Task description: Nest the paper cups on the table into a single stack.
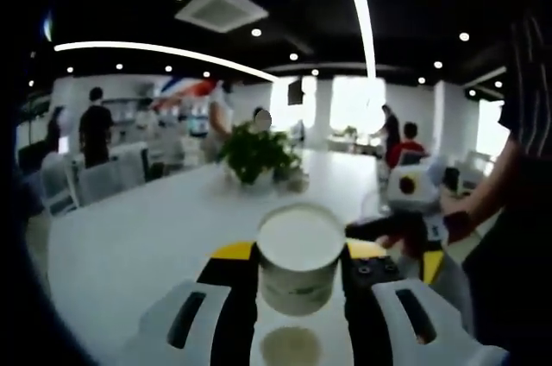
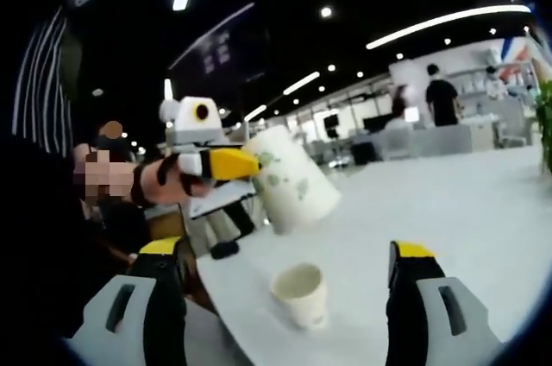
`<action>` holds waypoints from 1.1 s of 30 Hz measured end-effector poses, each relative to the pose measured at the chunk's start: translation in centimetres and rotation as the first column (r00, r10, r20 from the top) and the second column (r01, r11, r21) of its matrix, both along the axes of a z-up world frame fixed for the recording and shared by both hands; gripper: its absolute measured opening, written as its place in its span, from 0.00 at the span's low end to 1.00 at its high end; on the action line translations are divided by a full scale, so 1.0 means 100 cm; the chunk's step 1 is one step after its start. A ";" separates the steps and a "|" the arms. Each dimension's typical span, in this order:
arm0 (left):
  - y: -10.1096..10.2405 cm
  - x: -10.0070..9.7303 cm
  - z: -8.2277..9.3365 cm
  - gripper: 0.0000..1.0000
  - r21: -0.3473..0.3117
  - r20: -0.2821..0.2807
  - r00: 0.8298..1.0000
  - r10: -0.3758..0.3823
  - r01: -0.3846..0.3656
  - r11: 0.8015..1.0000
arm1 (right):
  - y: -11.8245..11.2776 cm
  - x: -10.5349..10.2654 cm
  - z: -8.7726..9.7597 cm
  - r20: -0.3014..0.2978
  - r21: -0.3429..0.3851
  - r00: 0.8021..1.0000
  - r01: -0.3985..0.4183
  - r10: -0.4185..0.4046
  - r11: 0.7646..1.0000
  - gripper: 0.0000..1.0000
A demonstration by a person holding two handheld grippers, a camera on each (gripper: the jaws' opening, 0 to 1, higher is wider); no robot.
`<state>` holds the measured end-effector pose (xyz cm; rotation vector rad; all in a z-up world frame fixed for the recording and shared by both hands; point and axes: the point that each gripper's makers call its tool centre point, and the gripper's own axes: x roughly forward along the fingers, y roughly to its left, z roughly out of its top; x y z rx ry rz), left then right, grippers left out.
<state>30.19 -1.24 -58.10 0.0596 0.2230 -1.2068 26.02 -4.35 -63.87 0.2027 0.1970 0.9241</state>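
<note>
My left gripper (image 1: 299,258) is shut on a white paper cup (image 1: 298,284), which is off the table between its yellow-tipped jaws. In the right gripper view that gripper (image 2: 226,164) comes in from the left with the green-patterned cup (image 2: 295,180) tilted in the air. Below it a second, smaller paper cup (image 2: 301,293) stands upright on the white table (image 2: 466,211), mouth up; it also appears low in the left gripper view (image 1: 291,346). My right gripper (image 2: 286,251) is open, its jaws wide apart either side of that standing cup and short of it.
A potted plant (image 1: 255,155) stands in the middle of the long white table (image 1: 147,236). A person's hand holds the right gripper (image 1: 412,193) at the table's right edge. Chairs (image 1: 95,178) and several people stand further back.
</note>
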 end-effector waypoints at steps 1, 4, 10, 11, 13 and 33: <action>-0.001 -0.001 0.000 0.36 0.002 -0.001 1.000 -0.003 0.003 1.000 | 0.001 0.000 0.000 0.000 -0.001 1.000 -0.003 0.003 1.000 0.95; -0.003 -0.001 -0.001 0.36 0.005 0.004 1.000 -0.012 0.012 1.000 | 0.004 0.000 0.004 0.001 0.018 1.000 -0.012 0.012 1.000 0.94; -0.007 -0.001 0.001 0.36 0.001 0.010 0.999 -0.030 0.030 1.000 | 0.008 0.002 0.011 0.011 0.047 1.000 -0.026 0.025 0.999 0.90; -0.008 -0.002 0.002 0.36 -0.004 0.011 0.999 -0.035 0.035 0.999 | 0.009 0.002 0.009 0.013 0.033 1.000 -0.029 0.029 0.999 0.90; -0.011 -0.003 0.001 0.36 -0.002 0.008 0.999 -0.043 0.043 0.999 | 0.010 0.001 0.009 0.011 0.034 0.999 -0.040 0.039 0.999 0.88; -0.017 -0.009 -0.007 0.36 0.004 -0.017 0.997 -0.073 0.073 0.997 | 0.016 -0.005 0.016 0.002 0.123 0.996 -0.085 0.085 0.989 0.72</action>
